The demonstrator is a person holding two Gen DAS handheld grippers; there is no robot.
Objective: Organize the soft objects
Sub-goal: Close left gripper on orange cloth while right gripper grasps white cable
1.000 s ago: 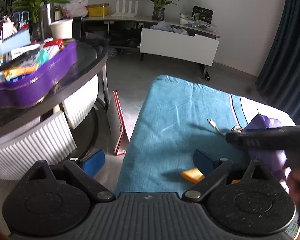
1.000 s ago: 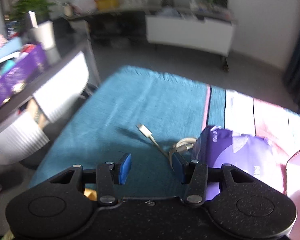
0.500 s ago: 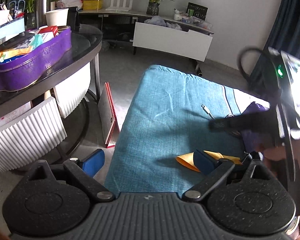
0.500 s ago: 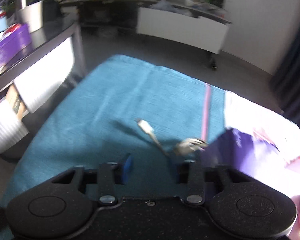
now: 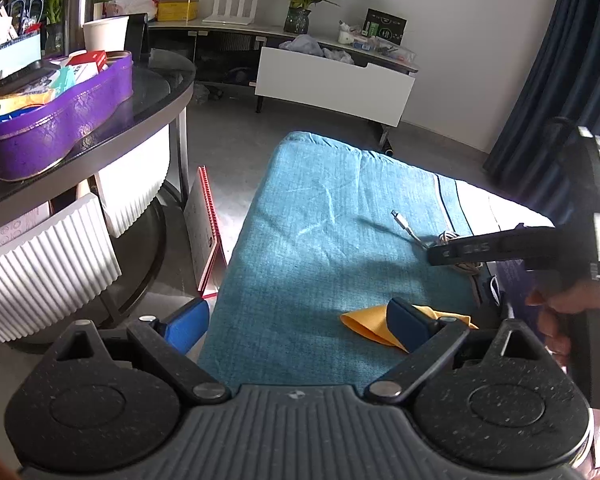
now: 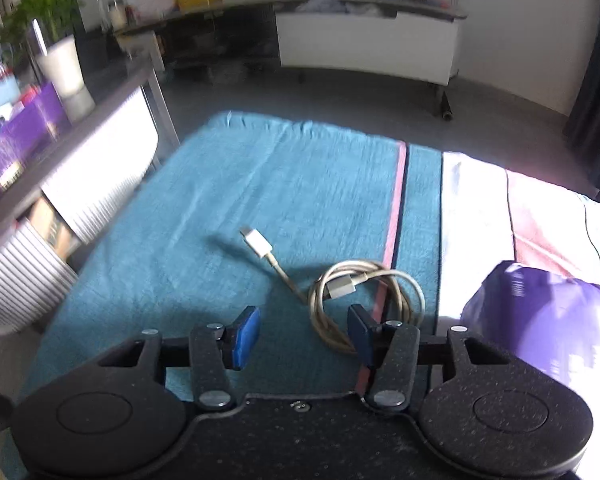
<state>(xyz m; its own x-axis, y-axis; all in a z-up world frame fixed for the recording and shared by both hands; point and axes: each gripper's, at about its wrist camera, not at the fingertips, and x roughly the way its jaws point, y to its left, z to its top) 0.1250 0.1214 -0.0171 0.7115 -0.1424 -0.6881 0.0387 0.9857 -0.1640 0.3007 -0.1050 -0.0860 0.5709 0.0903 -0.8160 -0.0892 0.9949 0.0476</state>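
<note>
A coiled white charging cable (image 6: 364, 292) lies on the teal blanket (image 6: 284, 184); it also shows in the left wrist view (image 5: 424, 236). A purple bag (image 6: 540, 320) lies to its right on the pale striped part. An orange cloth (image 5: 366, 322) lies on the teal blanket (image 5: 320, 248). My left gripper (image 5: 300, 320) is open and empty, its right finger over the orange cloth. My right gripper (image 6: 304, 332) is open, just short of the cable coil; its body (image 5: 500, 244) shows in the left wrist view above the cable.
A dark round table (image 5: 148, 116) with a purple tray (image 5: 60, 128) of clutter stands at the left, white ribbed drawers (image 5: 40, 264) below it. A red-edged notebook (image 5: 204, 232) leans by the bed. A white TV cabinet (image 5: 332, 84) stands by the far wall.
My right gripper has risen and shifted right so the cable coil lies before its right finger. My left gripper has pulled back, showing more of the orange cloth.
</note>
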